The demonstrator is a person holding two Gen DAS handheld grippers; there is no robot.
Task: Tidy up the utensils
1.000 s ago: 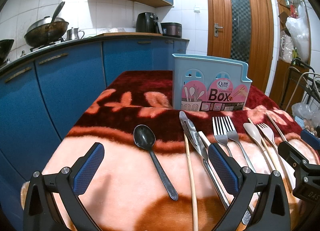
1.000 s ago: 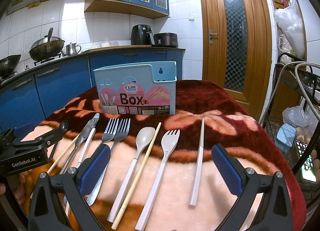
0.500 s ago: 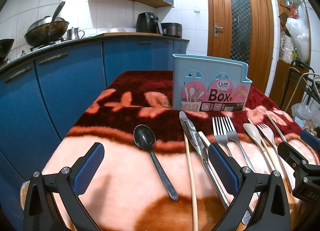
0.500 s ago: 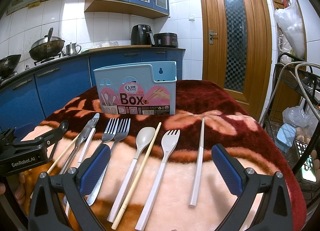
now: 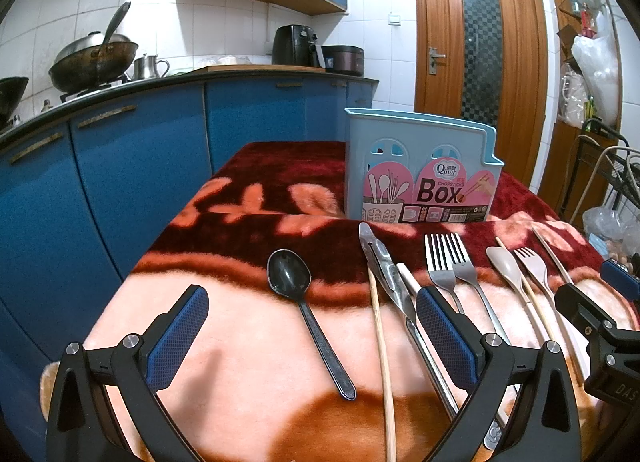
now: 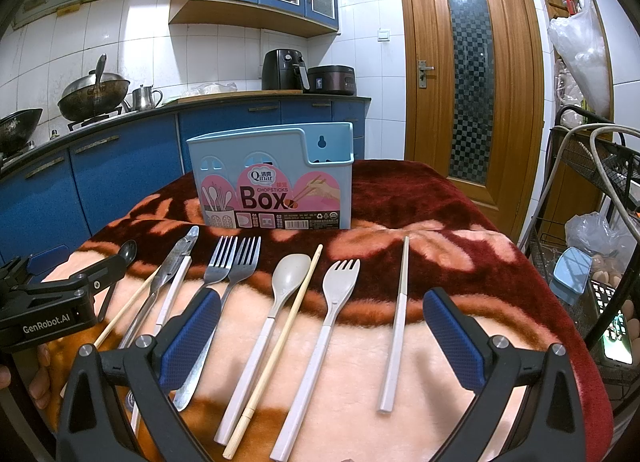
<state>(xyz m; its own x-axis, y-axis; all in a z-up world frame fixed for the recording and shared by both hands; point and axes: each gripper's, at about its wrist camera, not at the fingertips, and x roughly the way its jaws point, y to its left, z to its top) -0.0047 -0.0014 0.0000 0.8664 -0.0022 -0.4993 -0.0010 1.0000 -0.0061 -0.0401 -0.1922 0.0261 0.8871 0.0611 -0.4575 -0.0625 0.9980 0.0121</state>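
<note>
Both tongs, left (image 5: 312,336) and right (image 6: 322,336), gape wide and hold nothing, above forks (image 6: 232,262), spoons (image 6: 290,274) and chopsticks (image 6: 400,302) lying so close on the soft blanket (image 6: 460,262), near the box (image 6: 272,185), that one pinch might grab two.

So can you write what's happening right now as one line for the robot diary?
left gripper: open, empty | right gripper: open, empty | utensils: all lying on blanket | box: upright behind them | stage: nothing picked yet
</note>
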